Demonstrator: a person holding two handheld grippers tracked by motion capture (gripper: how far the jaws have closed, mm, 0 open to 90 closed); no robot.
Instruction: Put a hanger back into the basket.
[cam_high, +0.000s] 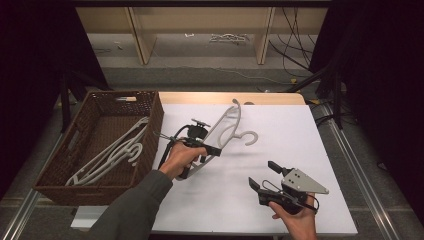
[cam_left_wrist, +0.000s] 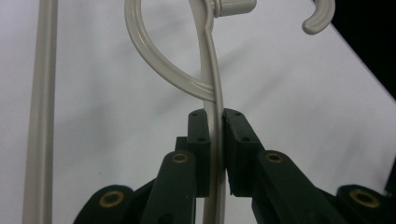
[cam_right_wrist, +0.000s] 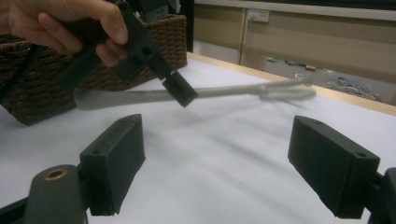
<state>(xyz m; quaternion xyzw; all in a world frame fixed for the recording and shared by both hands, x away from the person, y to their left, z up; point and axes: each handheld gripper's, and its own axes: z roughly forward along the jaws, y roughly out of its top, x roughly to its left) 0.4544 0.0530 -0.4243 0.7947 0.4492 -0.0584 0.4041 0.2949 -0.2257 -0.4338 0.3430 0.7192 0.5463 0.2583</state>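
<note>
I've got the left gripper (cam_high: 212, 150) clamped on a grey plastic hanger (cam_high: 226, 127), pads squeezed tight onto one thin arm of it just below where the loop branches off, as the left gripper view shows (cam_left_wrist: 214, 140). The hanger sits near the middle of the white table (cam_high: 280, 130), a little left of centre and just right of the wicker basket (cam_high: 60, 165), and in the right gripper view (cam_right_wrist: 205, 92) it looks lifted clear of the surface, lying roughly level, though it's blurred there so I can't be sure no end drags. Gripping it on the arm rather than the hook makes sense to me: the flat pads bite a straight rod better, and the hook (cam_high: 248, 138) is free at the far-right end. The basket already has a few of the same hangers (cam_high: 112, 152) lying in it, so I judge this one is headed there too, which is why I'm holding it close beside the basket's right wall. The right gripper (cam_high: 264, 176) sits near the table's near-right edge, jaws spread wide with nothing between them, well apart from the hanger; I read it as parked out of the way, pointing toward the left hand (cam_right_wrist: 60, 25). Next I'd need to carry the hanger left over the rim without snagging the weave.
</note>
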